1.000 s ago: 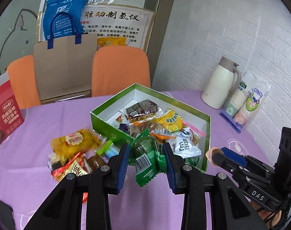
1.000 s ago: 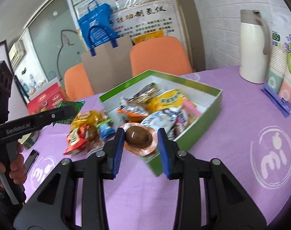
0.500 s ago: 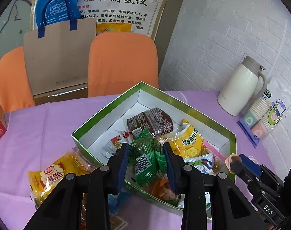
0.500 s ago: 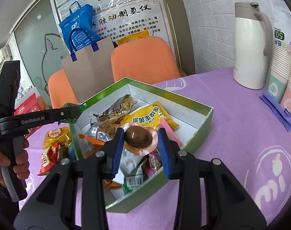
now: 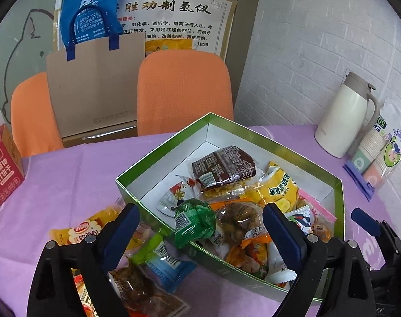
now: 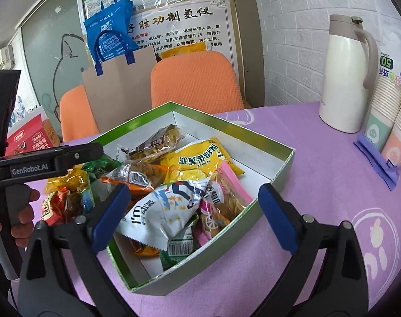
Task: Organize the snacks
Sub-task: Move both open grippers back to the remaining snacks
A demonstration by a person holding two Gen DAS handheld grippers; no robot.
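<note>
Left wrist view: the left claw point(image 5: 200, 227) is spread wide, pinching nothing. Between its fingers a green packet point(image 5: 194, 220) sits on the near rim of the green box point(image 5: 301, 155), at 6 o'clock of the box. More snacks point(image 5: 158, 259) lie on the purple table point(image 5: 68, 174) at 7 o'clock.

Right wrist view: the right claw point(image 6: 192, 216) is spread wide and empty over the box point(image 6: 277, 170). A white packet point(image 6: 163, 214) tops the pile inside; the thermos point(image 6: 344, 79) stands at 2 o'clock
</note>
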